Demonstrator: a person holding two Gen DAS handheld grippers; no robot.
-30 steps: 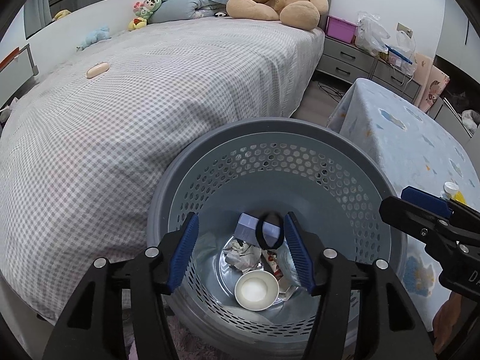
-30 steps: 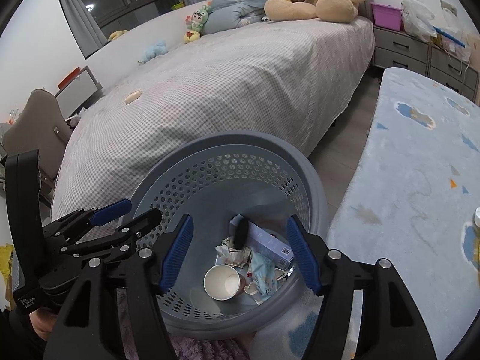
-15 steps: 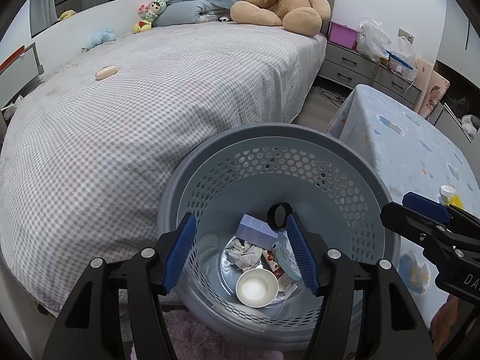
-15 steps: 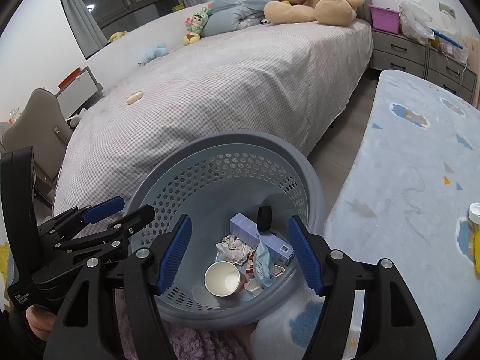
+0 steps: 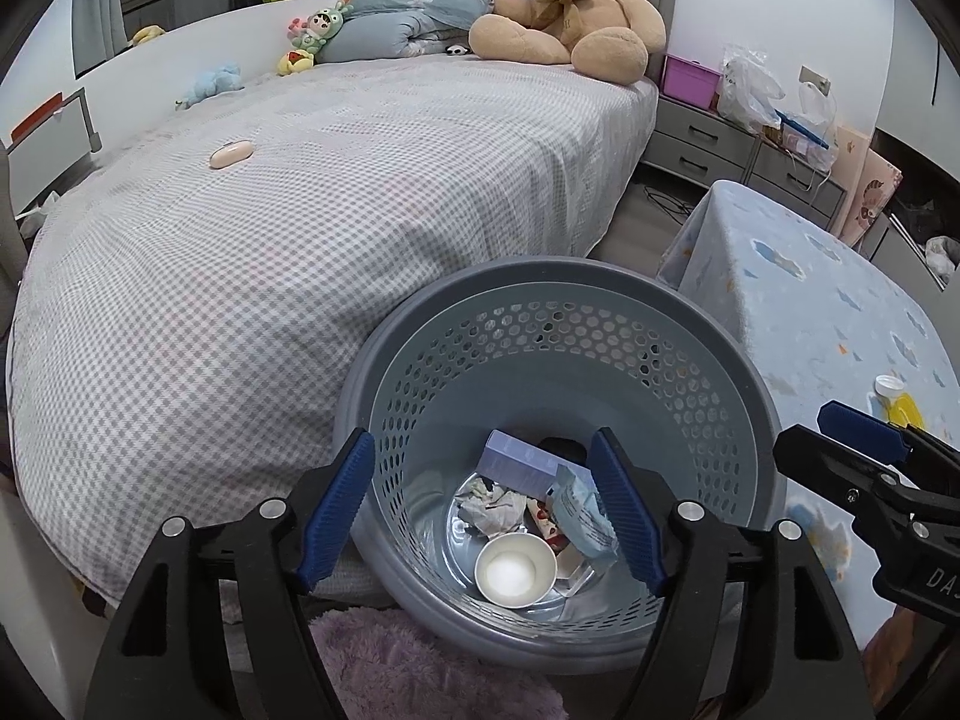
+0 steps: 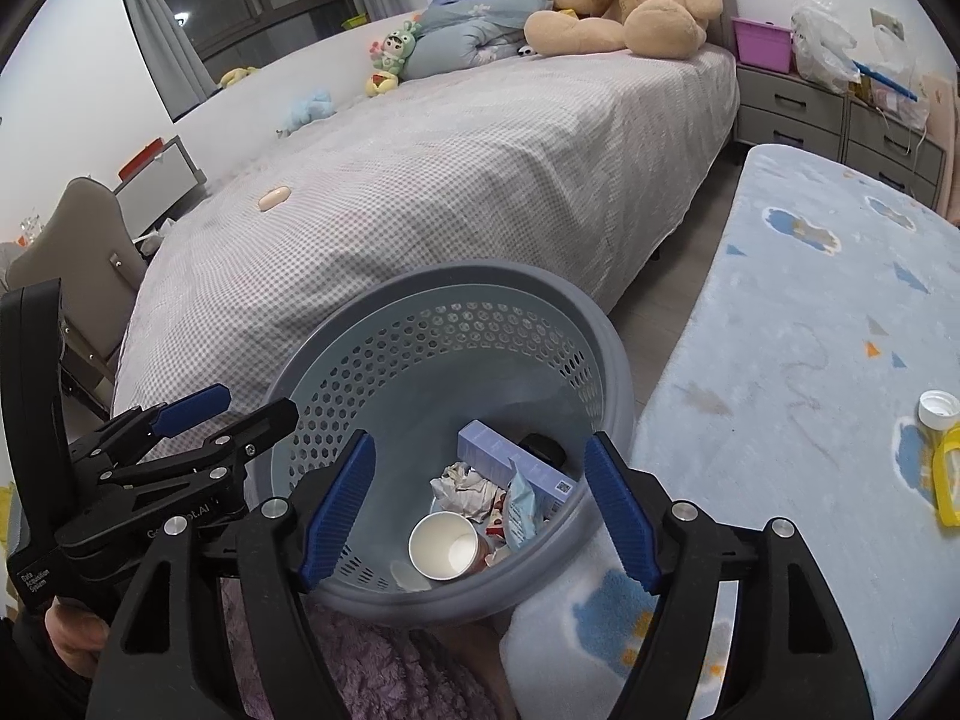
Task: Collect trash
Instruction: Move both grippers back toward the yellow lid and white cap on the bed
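So the landmark here is the grey perforated basket [image 5: 558, 312] sitting on the floor between the bed [image 5: 300, 192] and the table with the light blue cloth [image 6: 810, 312], and pretty much everything reads off that. Both grippers hover above the basket's near rim: the left gripper [image 5: 480, 504] has its jaws spread wide with nothing between them, and the right gripper [image 6: 480, 504] is the same, released and empty. Down at the bottom of the basket the trash is already piled up: a white paper cup [image 6: 443, 545] nearest the person, a crumpled paper wad [image 6: 462, 489] just behind it, a lavender box [image 6: 510, 459] toward the far wall, a small black thing [image 6: 543, 447] touching the box, and a pale blue wrapper [image 6: 521, 504] leaning on the right side. What looks left to grab is off to the right of the basket, on the blue cloth: a yellow bottle with a white cap [image 6: 945, 450], lying close to that table's edge. It's probably trash, though that's a guess. To do this step well, the right gripper is the obvious pick since it's on that side. The person should swing it over, line the blue pads across the bottle's body rather than the cap, and close gently, because the plastic looks soft and the fuzzy cloth could bunch up into the grip. Keep the left one out of the way.
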